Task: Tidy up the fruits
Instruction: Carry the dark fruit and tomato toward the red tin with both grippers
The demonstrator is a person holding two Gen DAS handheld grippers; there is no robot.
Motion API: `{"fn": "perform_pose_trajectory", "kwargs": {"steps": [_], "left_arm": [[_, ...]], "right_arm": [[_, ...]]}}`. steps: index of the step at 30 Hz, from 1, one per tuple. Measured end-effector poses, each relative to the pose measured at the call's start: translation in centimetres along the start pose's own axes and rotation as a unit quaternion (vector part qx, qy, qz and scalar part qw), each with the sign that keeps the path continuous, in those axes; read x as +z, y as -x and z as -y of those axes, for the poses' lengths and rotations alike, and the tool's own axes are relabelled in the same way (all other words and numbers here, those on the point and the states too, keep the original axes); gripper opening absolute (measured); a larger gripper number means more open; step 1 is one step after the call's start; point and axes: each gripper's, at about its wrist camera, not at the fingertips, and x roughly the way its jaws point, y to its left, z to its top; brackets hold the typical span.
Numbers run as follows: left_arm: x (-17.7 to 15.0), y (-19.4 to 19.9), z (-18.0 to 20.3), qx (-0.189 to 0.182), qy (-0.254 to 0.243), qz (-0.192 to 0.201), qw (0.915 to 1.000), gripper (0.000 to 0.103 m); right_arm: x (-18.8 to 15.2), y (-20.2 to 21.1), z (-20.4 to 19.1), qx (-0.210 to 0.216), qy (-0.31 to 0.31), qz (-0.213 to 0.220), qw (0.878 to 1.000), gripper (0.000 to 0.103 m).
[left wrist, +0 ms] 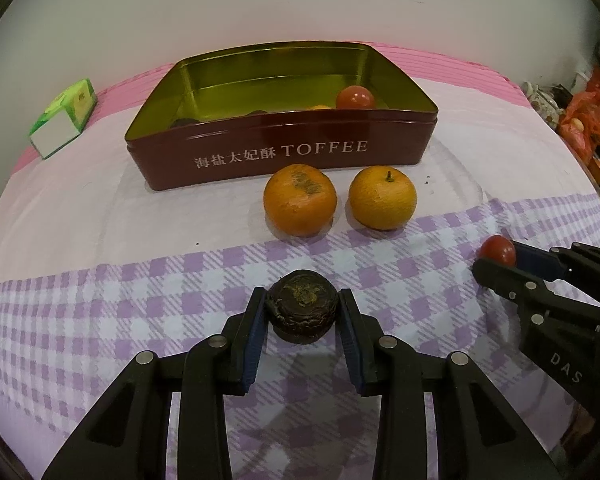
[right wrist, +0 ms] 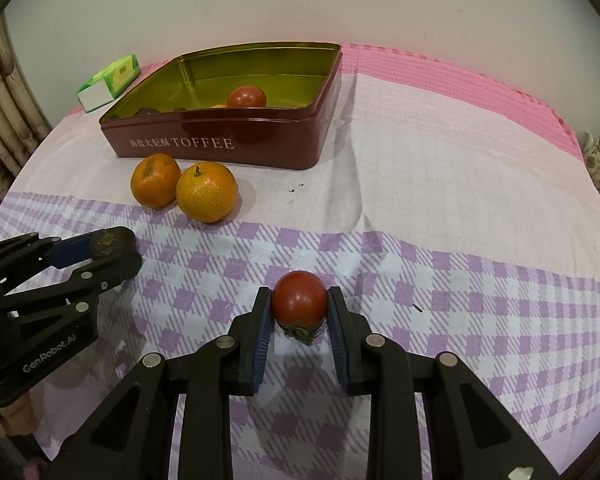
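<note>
Two oranges, the left one point(left wrist: 300, 200) and the right one point(left wrist: 382, 197), sit just beside the tin's point(left wrist: 284, 156) near wall and block the straight path from the cloth point(left wrist: 140, 280) to the tin. The cloth lies bare left and right of the pair. Inside the tin, a tomato point(left wrist: 355, 98) and some low items crowd the near wall; the far part of its floor is free. A green box point(left wrist: 66, 118) stands apart, left of the tin.

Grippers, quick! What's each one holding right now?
Left gripper: closed on the dark wrinkly fruit.
Right gripper: closed on the tomato.
</note>
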Motion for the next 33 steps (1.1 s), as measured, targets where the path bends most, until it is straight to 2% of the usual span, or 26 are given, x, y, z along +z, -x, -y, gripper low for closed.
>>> {"fn": "perform_pose_trajectory", "kwargs": {"steps": [12,24,33], "left_arm": [[0.2,-0.2,-0.5,0.007,0.005,-0.005,1.0,0.036],[0.6,-0.3,-1.3,-0.004,0.016,-0.005,0.9998,0.036],[1.5,0.1,-2.8,-0.003,0.036,0.004,0.9993,0.036]], "right_arm": [[0.4,-0.1,-0.3,-0.007,0.007,-0.005,1.0,0.025],[0.5,-0.2,-0.4,0.001,0.002,-0.013,1.0,0.025],[2.1,0.4,-0.8,0.009,0.003,-0.012,1.0,0.025]]}}
